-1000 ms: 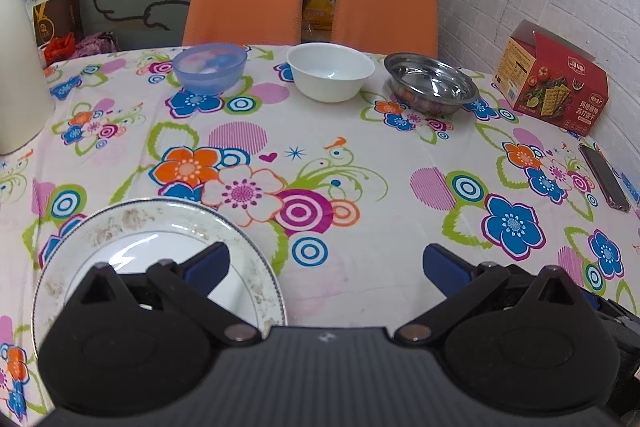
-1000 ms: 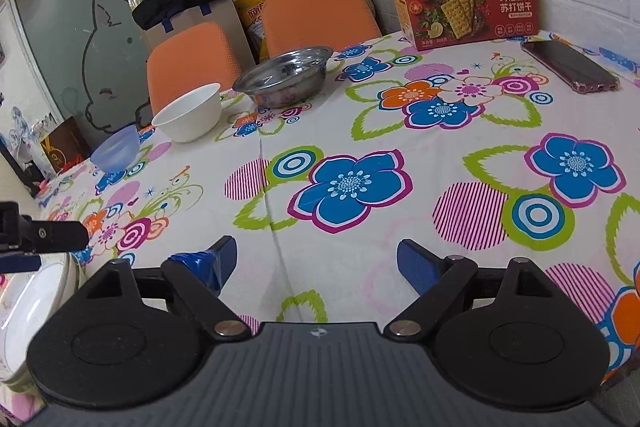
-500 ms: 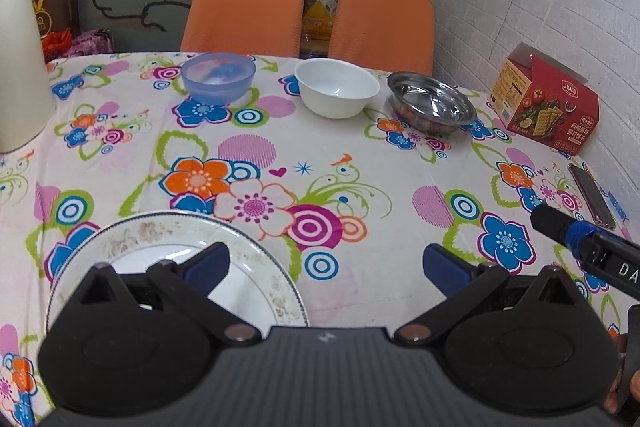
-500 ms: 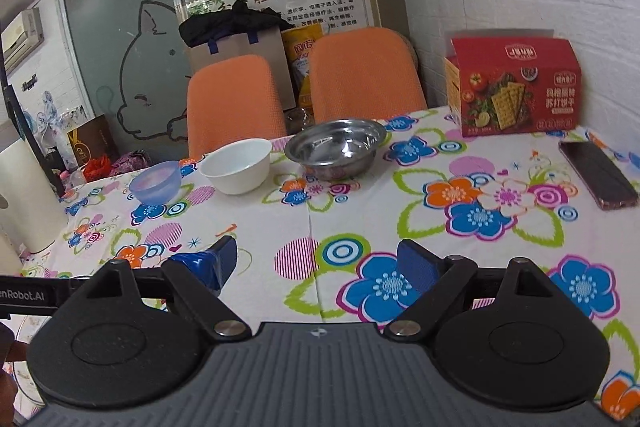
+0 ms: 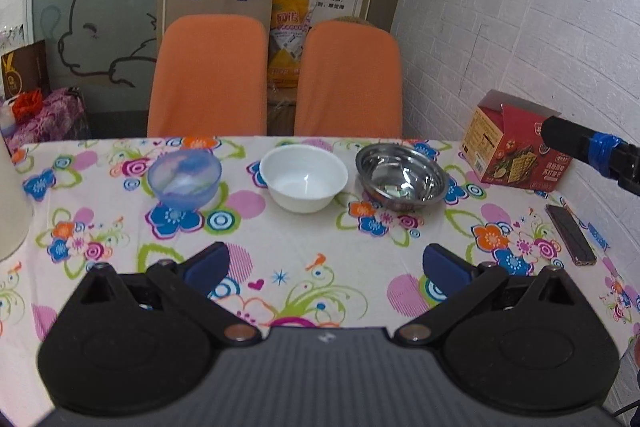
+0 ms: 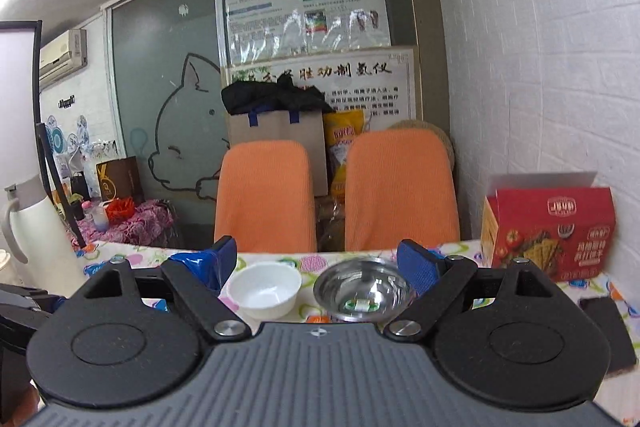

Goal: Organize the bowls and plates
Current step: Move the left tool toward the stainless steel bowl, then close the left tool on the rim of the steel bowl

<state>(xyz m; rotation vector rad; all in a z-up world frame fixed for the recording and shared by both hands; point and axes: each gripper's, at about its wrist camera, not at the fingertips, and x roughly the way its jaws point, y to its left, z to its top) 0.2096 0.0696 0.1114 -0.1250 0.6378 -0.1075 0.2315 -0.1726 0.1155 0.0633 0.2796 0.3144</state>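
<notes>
Across the table (image 5: 280,239), bowls (image 5: 303,178) beyond the empty left gripper (image 5: 326,265).

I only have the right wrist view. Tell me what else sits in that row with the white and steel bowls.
Observer: A blue bowl stands left of the white bowl, apart from it.
Operator: Report the left gripper's state.
Observer: The left gripper is open and empty, over the cloth, short of the bowls.
Operator: Give me the phone's full position.
Observer: The phone lies flat near the table's right edge, apart from the steel bowl, in front of the red box.
</notes>
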